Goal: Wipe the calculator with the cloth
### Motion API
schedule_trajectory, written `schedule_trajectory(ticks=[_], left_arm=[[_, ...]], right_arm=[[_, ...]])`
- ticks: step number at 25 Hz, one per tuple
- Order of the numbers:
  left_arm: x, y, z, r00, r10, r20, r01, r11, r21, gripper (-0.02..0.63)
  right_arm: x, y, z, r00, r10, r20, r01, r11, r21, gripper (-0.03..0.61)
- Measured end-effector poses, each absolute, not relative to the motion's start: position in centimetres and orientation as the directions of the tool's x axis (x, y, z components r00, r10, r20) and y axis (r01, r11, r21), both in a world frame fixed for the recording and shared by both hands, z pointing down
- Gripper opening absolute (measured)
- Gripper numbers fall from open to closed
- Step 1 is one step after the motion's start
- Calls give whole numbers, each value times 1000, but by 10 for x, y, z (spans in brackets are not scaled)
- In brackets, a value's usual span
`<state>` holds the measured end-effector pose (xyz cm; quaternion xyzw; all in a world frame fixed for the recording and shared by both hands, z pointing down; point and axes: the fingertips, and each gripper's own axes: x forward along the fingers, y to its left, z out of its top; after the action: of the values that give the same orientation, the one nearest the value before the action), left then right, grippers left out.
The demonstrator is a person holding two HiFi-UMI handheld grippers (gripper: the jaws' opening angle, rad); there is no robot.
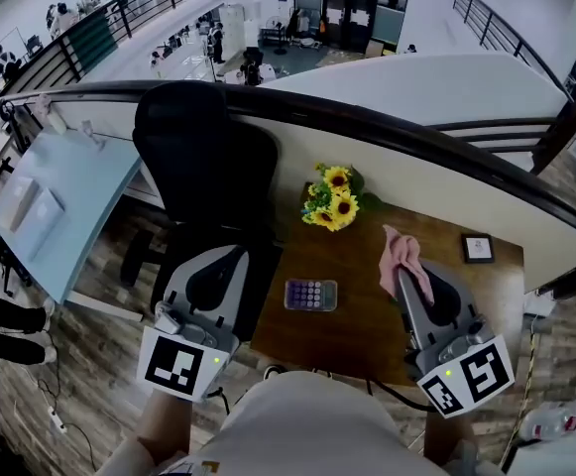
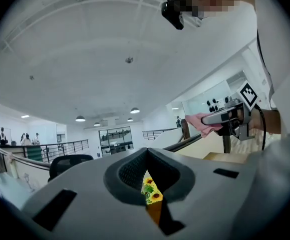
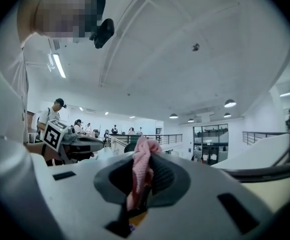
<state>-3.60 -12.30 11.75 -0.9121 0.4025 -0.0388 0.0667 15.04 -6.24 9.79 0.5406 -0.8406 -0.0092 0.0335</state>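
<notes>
A small calculator (image 1: 310,295) with purple keys lies flat on the brown wooden table (image 1: 367,335), near its left front. To its right, my right gripper (image 1: 404,274) is shut on a pink cloth (image 1: 403,256), which bunches up above the jaws. In the right gripper view the pink cloth (image 3: 143,168) hangs pinched between the pads of the right gripper (image 3: 144,153). My left gripper (image 1: 220,262) hovers left of the calculator, beyond the table's left edge. In its own view the left gripper (image 2: 147,153) has its jaws together and holds nothing. Both grippers are above the table, apart from the calculator.
A bunch of sunflowers (image 1: 332,198) stands at the table's back left. A small framed picture (image 1: 478,248) sits at the back right. A black office chair (image 1: 203,157) stands left of the table, below my left gripper. A dark curved railing (image 1: 387,127) runs behind.
</notes>
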Motion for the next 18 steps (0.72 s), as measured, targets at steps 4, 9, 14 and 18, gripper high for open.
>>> schedule_trajectory(ticks=[4, 9, 14, 18], left_arm=[[-26, -122, 126, 685, -728, 36, -720, -684, -115, 2], [-23, -127, 118, 686, -727, 9, -719, -681, -140, 3], [-26, -128, 122, 682, -731, 16, -723, -677, -135, 3], [-26, -128, 123, 683, -730, 18, -722, -679, -133, 2]], right_arm=[[152, -60, 113, -423, -901, 96, -903, 428, 43, 41], [158, -63, 114, -413, -905, 102, -907, 419, 48, 41], [160, -63, 118, -403, -908, 116, -908, 413, 75, 41], [161, -65, 120, -402, -908, 121, -908, 413, 79, 41]])
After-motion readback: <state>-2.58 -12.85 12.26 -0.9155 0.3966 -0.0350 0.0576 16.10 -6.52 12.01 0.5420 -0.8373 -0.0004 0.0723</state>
